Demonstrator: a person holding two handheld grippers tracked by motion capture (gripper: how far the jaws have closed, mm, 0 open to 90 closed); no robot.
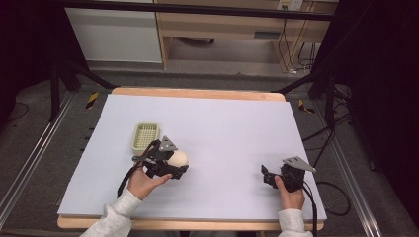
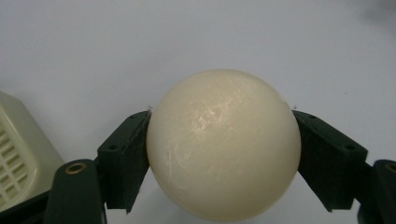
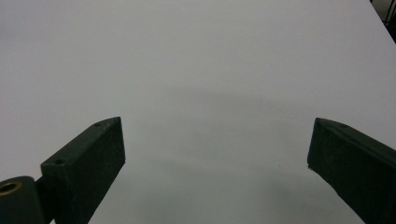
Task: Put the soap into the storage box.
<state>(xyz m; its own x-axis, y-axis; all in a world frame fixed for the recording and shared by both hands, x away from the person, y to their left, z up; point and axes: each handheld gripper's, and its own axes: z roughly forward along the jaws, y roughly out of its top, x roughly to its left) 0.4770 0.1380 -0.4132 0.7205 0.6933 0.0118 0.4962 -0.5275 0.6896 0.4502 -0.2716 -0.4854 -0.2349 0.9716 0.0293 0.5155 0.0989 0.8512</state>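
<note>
One cream ball point(image 2: 223, 144) clamped in the left tongs point(image 2: 223, 154); one basket point(image 1: 146, 136) beside; right tongs point(image 3: 217, 154) gape wide.

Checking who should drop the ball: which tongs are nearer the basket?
Left. The left tongs hold the ball just beside the basket; the right tongs sit far across the table.

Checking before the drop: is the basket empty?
Empty: the basket shows bare mesh in the high view; the ball sits between the left gripper jaws.
</note>
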